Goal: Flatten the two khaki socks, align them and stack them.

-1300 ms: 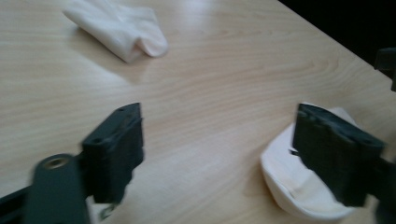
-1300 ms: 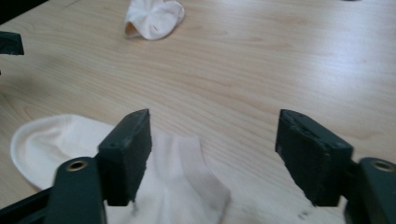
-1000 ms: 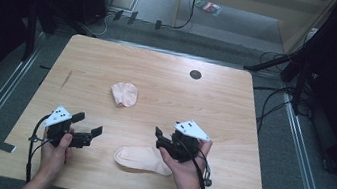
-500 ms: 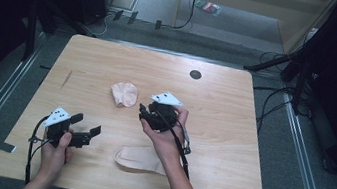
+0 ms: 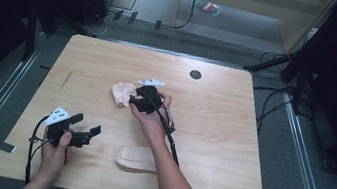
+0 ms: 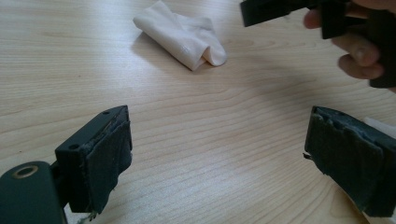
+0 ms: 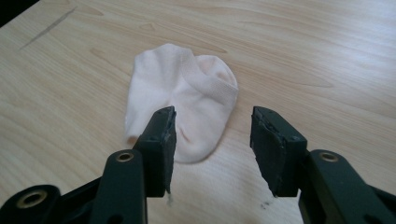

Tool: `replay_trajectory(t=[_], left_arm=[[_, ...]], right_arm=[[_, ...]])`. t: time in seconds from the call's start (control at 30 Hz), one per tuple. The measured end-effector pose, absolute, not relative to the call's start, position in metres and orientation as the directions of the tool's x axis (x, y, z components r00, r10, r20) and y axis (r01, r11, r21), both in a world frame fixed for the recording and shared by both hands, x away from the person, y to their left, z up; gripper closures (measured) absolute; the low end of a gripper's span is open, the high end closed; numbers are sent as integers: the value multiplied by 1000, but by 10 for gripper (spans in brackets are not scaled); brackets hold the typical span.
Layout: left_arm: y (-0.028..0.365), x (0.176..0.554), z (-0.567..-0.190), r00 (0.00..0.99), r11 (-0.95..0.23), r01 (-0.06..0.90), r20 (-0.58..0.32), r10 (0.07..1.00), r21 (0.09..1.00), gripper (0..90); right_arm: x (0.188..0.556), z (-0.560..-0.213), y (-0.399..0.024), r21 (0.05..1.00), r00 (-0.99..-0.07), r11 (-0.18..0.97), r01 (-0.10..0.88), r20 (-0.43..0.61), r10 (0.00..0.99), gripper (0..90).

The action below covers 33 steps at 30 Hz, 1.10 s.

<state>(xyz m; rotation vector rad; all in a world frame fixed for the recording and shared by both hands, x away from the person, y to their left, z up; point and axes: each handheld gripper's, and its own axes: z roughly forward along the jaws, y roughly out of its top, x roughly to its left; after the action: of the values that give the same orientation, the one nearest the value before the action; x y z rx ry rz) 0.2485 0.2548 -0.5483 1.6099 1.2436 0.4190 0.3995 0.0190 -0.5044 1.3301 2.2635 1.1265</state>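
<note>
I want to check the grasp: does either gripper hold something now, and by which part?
Nothing is held. The right gripper has its jaws partly open just before the folded sock, not pressing on it. The left gripper is open over bare table.

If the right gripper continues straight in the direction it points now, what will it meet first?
Most likely the folded pale sock lying on the table. The right gripper points at it with open jaws, which have just been closing, and nothing is between them yet. How far above the cloth it is, I cannot tell.

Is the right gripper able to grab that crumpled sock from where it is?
Probably yes. The right gripper hangs right at the crumpled sock, jaws apart, nothing between them and the bare table around it.
</note>
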Motion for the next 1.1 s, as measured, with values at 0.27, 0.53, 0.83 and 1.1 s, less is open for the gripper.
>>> replay_trajectory(t=[0.27,0.53,0.83,1.1], left_arm=[[254,248,-549,413,42,515,-290,864,856,79],[254,248,-549,419,35,516,-288,861,856,80],[252,249,-549,415,30,518,-282,865,855,82],[252,250,-549,405,30,525,-281,870,850,82]], right_arm=[[431,-522,28,734,-532,266,624,150,834,479],[445,-540,30,697,-526,256,670,202,826,530],[428,-524,42,723,-590,294,626,191,785,899],[405,-495,47,755,-604,245,608,240,760,900]])
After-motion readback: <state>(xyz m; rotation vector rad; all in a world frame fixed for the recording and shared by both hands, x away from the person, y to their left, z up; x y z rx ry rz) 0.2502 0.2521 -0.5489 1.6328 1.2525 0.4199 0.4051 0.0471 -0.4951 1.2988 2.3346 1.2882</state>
